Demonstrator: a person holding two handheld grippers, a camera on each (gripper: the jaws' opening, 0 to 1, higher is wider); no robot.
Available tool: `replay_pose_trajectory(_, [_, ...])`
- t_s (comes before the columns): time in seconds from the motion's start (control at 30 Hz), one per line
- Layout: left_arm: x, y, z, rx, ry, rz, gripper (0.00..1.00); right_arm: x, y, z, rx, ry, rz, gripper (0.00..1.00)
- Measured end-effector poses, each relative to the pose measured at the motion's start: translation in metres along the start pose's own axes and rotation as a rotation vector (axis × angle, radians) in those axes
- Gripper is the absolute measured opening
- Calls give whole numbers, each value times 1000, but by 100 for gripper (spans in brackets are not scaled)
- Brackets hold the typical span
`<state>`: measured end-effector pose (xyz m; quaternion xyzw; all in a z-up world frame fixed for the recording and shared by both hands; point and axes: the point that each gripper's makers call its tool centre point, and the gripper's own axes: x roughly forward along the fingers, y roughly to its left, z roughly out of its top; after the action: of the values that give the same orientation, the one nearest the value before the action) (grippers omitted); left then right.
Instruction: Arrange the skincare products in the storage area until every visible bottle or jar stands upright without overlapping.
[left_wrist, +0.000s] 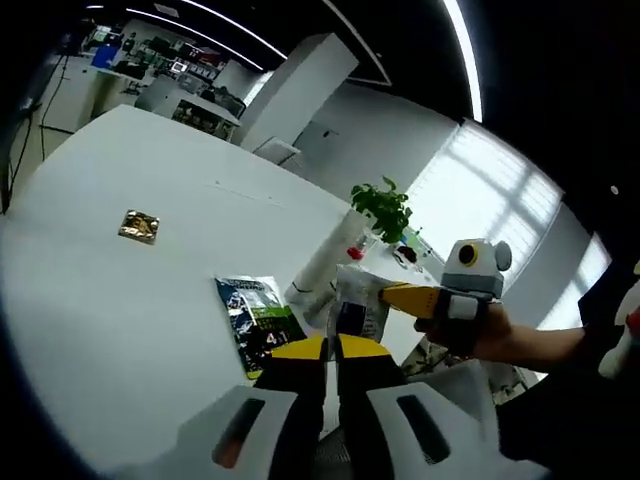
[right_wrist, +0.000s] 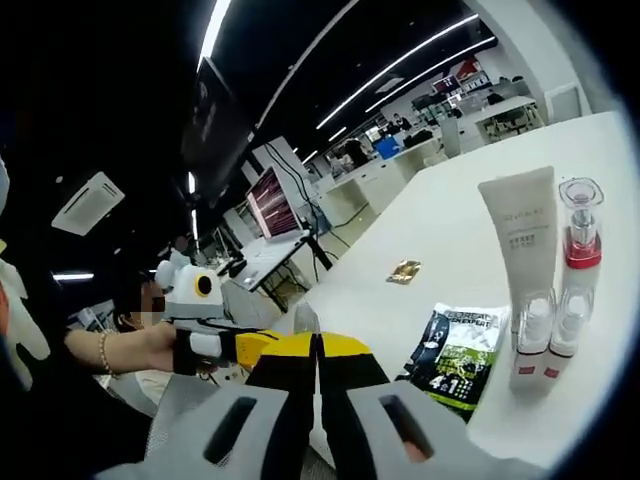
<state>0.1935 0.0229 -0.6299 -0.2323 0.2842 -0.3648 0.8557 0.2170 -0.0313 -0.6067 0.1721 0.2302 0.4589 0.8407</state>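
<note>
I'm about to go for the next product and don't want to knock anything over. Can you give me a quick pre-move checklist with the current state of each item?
1. Left hand-held gripper empty: ok, jaws together, nothing between them.
2. Right hand-held gripper empty: ok, jaws together, nothing between them.
3. White tube upright: ok.
4. Red-capped clear bottle upright beside the tube: ok.
5. Green sachet stood up: not ok, lying flat on the white table.
6. Gold packet stood up: not ok, lying flat, apart from the rest.
7. Tube and bottle not touching: cannot tell.
</note>
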Motion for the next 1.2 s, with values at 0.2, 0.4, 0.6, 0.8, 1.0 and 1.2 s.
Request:
replay_pose_trajectory(0.2, [-7,14,-9,-47,26,53,1,19,1,-9,-54,52,-35,1])
replay_pose_trajectory(0.4, [-12,31,-16,-105,28,110,0,35,1,-19,-110,94,-72,1])
replay_pose_trajectory(0.6, [-16,47,-21,-136,51,142,0,49,-3,-34,-182,139,-117,1])
replay_pose_trajectory(0.8, [-18,64,-26,-163,66,173,0,63,-14,-44,-287,159,-153,1])
replay_pose_trajectory(1.0, [-17,76,-33,-185,79,190,0,74,-21,-54,-335,196,-160,1])
replay_pose_trajectory(1.2, [-12,90,-42,-194,108,213,0,86,-30,-66,-369,244,-168,1])
